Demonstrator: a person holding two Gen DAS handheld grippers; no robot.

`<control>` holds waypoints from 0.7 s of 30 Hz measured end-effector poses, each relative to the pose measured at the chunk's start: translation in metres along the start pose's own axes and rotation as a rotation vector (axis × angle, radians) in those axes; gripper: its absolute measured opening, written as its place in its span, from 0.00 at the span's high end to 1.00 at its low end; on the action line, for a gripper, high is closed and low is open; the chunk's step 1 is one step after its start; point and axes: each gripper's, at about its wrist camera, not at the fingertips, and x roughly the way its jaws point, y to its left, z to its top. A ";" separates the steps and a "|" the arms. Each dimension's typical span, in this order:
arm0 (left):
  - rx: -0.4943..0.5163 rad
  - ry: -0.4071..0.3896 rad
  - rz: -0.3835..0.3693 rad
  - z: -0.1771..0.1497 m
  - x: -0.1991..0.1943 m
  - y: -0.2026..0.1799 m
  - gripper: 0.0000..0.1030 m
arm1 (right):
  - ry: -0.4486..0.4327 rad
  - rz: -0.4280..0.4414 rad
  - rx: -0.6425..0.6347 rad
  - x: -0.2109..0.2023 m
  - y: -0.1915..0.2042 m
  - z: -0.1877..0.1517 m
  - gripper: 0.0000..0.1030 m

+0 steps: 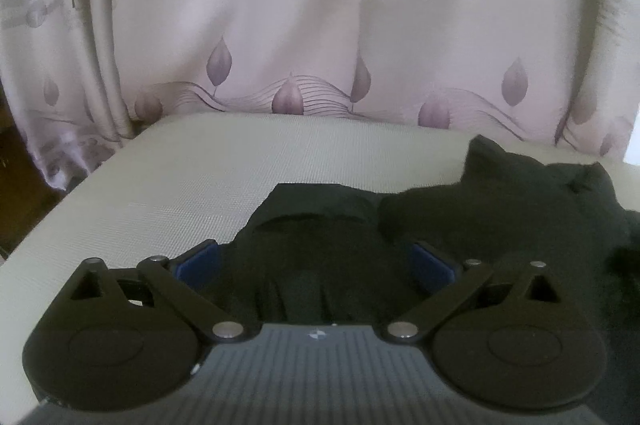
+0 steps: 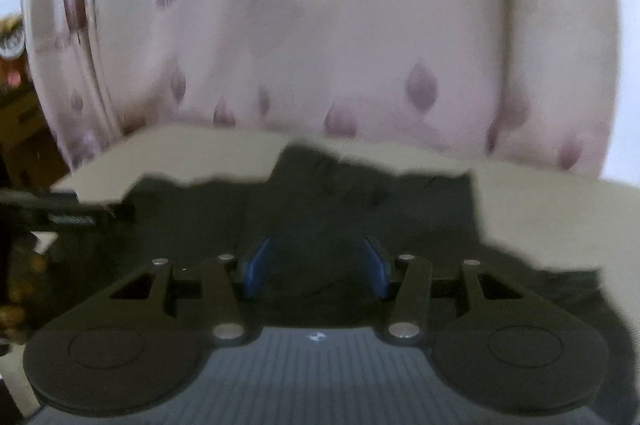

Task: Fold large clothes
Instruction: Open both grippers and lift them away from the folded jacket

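A large black garment (image 1: pixel 460 225) lies crumpled on a pale woven surface (image 1: pixel 168 177). My left gripper (image 1: pixel 316 261) is open with its blue pads (image 1: pixel 200 261) wide apart, low over the garment's left part, with dark cloth between the jaws. In the right wrist view the same black garment (image 2: pixel 360 201) spreads across the pale surface (image 2: pixel 540 209). My right gripper (image 2: pixel 316 271) is open, its blue pads (image 2: pixel 256 269) apart over dark cloth. That view is blurred.
A pale pink curtain (image 1: pixel 304 37) with purple leaf prints hangs close behind the surface; it also shows in the right wrist view (image 2: pixel 320 25). The surface's left edge (image 1: pixel 80 185) drops off to a dark floor. Dark clutter (image 2: pixel 24 225) lies at the left.
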 end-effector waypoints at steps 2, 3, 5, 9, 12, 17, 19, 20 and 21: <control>0.012 0.000 0.005 -0.001 -0.004 0.000 0.02 | 0.054 -0.011 0.007 0.025 0.006 -0.005 0.52; 0.016 0.003 0.003 -0.002 -0.006 0.001 0.02 | 0.070 -0.022 0.005 0.032 0.010 -0.006 0.51; 0.016 0.012 0.007 -0.002 -0.008 0.003 0.02 | 0.119 -0.029 0.040 0.046 0.006 -0.007 0.51; 0.011 0.024 0.001 -0.002 -0.012 0.005 0.02 | 0.192 -0.020 0.075 0.063 0.000 -0.015 0.51; 0.031 0.023 0.001 -0.004 -0.017 0.003 0.02 | 0.198 -0.038 0.054 0.067 0.005 -0.023 0.51; 0.048 0.010 -0.010 -0.005 -0.029 0.002 0.00 | 0.223 -0.024 0.125 0.056 0.001 -0.008 0.49; 0.060 0.008 -0.011 -0.006 -0.033 0.003 0.00 | 0.147 -0.016 0.133 0.030 0.003 -0.003 0.49; 0.065 0.007 -0.012 -0.006 -0.034 0.003 0.00 | 0.104 -0.027 0.117 0.015 0.004 -0.003 0.49; 0.069 0.003 -0.010 -0.007 -0.036 0.004 0.00 | 0.071 -0.055 0.098 0.003 0.002 -0.005 0.49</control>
